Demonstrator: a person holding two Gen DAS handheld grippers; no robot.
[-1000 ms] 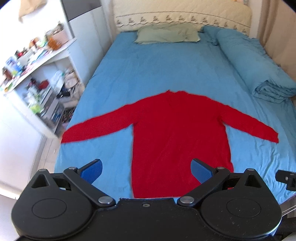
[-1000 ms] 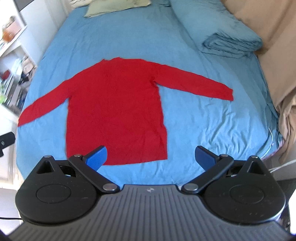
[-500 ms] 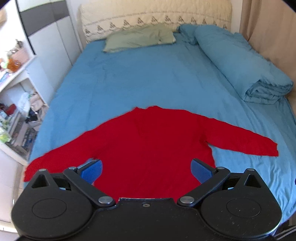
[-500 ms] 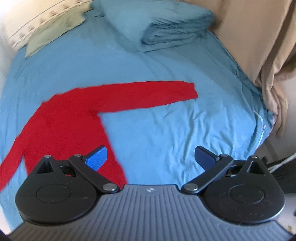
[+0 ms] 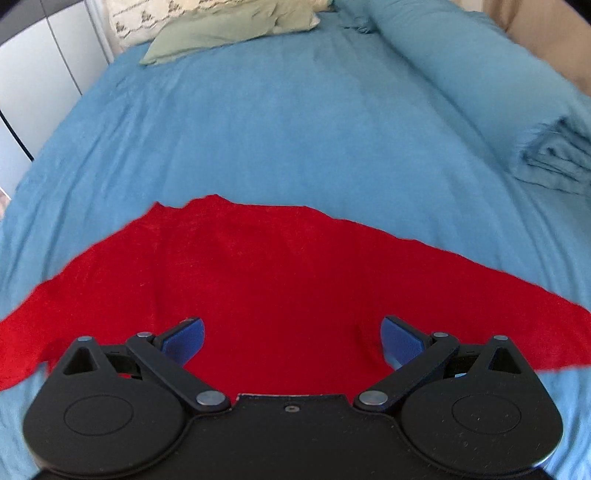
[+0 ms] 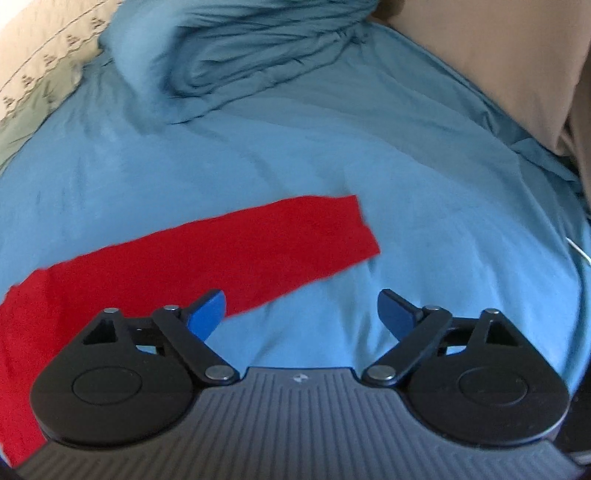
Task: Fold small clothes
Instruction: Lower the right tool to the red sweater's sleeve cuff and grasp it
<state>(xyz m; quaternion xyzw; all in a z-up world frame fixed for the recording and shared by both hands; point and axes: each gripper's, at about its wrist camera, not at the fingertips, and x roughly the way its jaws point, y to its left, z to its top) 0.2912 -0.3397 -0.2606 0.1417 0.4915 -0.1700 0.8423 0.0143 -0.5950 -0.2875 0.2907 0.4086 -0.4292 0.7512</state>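
Red sweater [image 5: 280, 280] lies flat on the blue bed sheet [image 5: 295, 140], with its sleeves spread out to both sides. The neck end points toward the green pillow [image 5: 229, 29] at the far end of the bed.

The left gripper [image 5: 291, 339] is low over the body of the sweater. Its two blue fingers [image 5: 184, 339] are wide apart, with nothing between them — only red cloth shows in the gap.

The right gripper [image 6: 301, 314] is beside the end of one sleeve [image 6: 258, 251]. It is wide apart too and holds nothing. Its left blue fingertip [image 6: 207, 314] sits in front of the sleeve's edge, and the other one is over bare sheet.

A folded blue blanket [image 6: 266, 55] lies further back on the bed, well apart from the sweater. A tan curtain [image 6: 498, 55] hangs at the right side.
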